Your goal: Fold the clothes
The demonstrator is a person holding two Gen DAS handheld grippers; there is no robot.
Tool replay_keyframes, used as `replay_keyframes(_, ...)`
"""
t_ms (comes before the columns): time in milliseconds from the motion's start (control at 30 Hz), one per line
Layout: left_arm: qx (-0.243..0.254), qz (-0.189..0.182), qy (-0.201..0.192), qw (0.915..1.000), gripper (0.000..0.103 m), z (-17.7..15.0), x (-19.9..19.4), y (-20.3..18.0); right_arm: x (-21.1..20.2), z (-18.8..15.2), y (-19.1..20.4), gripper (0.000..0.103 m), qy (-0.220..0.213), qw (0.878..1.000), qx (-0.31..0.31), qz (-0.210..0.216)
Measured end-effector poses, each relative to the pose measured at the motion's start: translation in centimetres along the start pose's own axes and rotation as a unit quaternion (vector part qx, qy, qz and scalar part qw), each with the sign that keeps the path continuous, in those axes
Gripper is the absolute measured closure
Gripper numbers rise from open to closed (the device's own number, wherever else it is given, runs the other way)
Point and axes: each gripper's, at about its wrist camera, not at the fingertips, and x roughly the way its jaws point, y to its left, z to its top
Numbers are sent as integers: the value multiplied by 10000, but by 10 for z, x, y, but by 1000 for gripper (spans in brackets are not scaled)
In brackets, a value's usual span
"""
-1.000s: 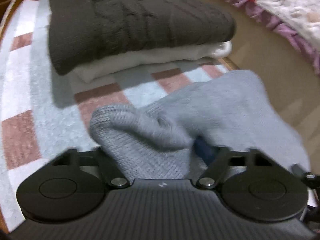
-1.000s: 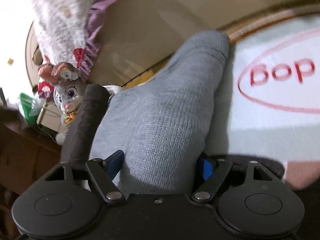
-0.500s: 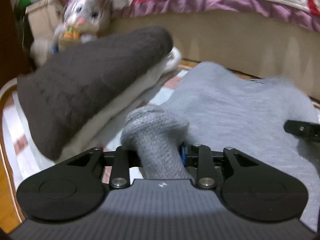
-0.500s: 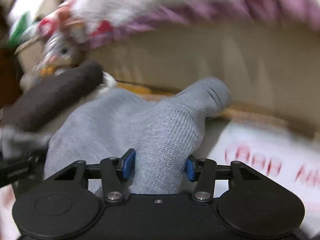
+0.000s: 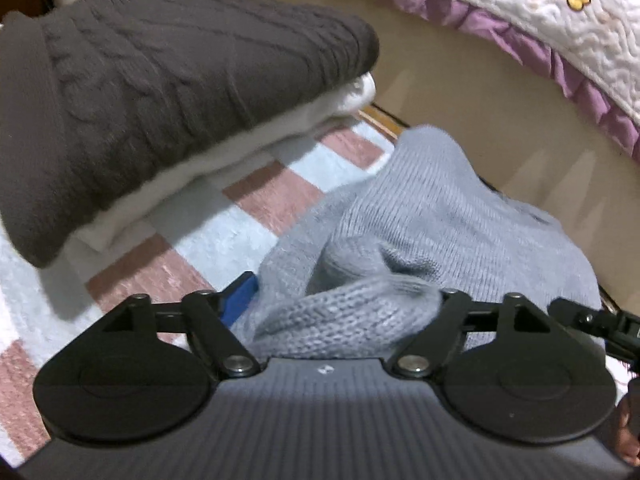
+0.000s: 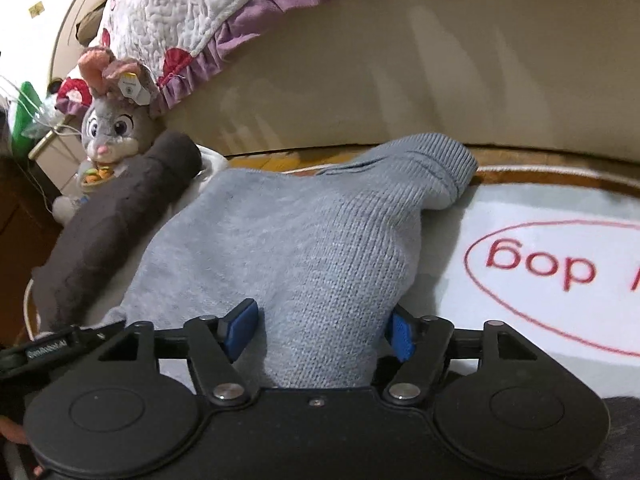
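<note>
The light grey knitted sweater (image 6: 304,248) lies bunched on a checked pink, pale blue and white rug (image 5: 256,200), close to the beige base of a bed (image 6: 400,80). The left gripper (image 5: 344,300) has its jaws spread fairly wide, with a rolled fold of the grey knit filling the gap between them. The right gripper (image 6: 320,332) has its blue-padded jaws pressed against either side of a thick gathered bunch of the same sweater. Just beside the sweater sits a folded dark brown cable-knit sweater (image 5: 160,92) stacked on a folded white garment (image 5: 224,156). A grey plush rabbit toy (image 6: 112,124) stands beyond the pile, under a quilted white bedspread with a purple frill (image 6: 208,28).
</note>
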Motion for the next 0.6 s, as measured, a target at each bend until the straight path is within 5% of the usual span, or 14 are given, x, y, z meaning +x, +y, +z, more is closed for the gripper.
replay_keyframes(133, -1378, -758, 383, 9868, 24, -1, 15, 34, 11, 0, 1, 22, 34, 9999, -82, 93)
replay_keyframes(200, -1560, -994, 412, 9819, 40, -3, 15, 42, 17, -2, 0, 18, 76, 9999, -73, 134)
replay_keyframes(300, -1119, -920, 286, 9890, 68, -2, 6, 30, 24, -6, -9, 26, 15, 9992, 188, 344)
replay_keyframes(333, -830, -823, 183, 9930, 73, -1, 1, 22, 17, -6, -1, 40, -69, 9994, 40, 328)
replay_keyframes(400, 136, -377, -157, 9991, 79, 2, -13, -5, 3, -5, 16, 50, -238, 9989, -256, 296)
replay_keyframes(467, 752, -62, -436, 9962, 85, 2, -27, -28, -11, -4, 33, 54, -407, 9973, -552, 264)
replay_keyframes(600, 346, -129, -718, 9967, 85, 6, -53, -36, -39, -3, 66, 56, -742, 9905, -1141, 198)
